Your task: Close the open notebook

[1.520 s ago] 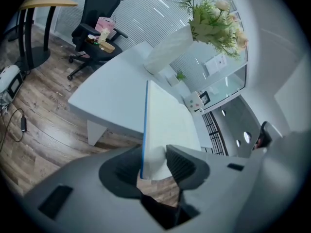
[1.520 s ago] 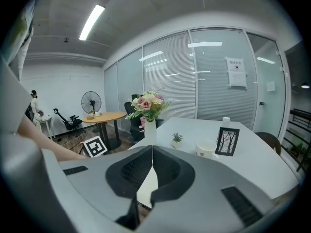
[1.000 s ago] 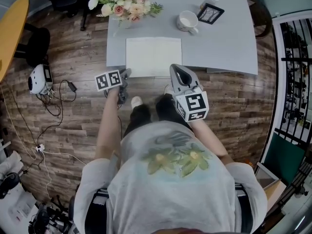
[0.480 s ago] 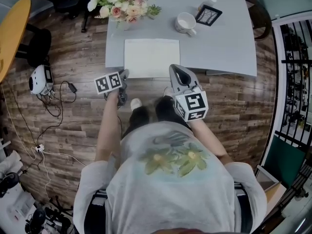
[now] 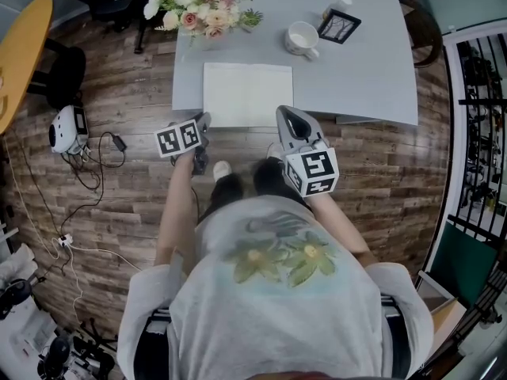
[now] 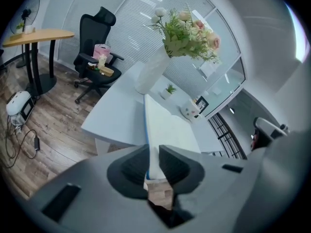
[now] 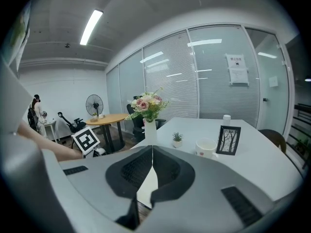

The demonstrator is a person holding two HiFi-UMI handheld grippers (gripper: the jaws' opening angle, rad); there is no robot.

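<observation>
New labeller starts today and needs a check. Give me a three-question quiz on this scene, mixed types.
1. True or false: the notebook lies open on the table.
2. Which stands nearest the frame? A flowers; B mug; C notebook.
3. Fill in: the jaws of the right hand-held gripper are ____.
Key: 1 true. 2 B. 3 shut, with nothing between them.
</observation>
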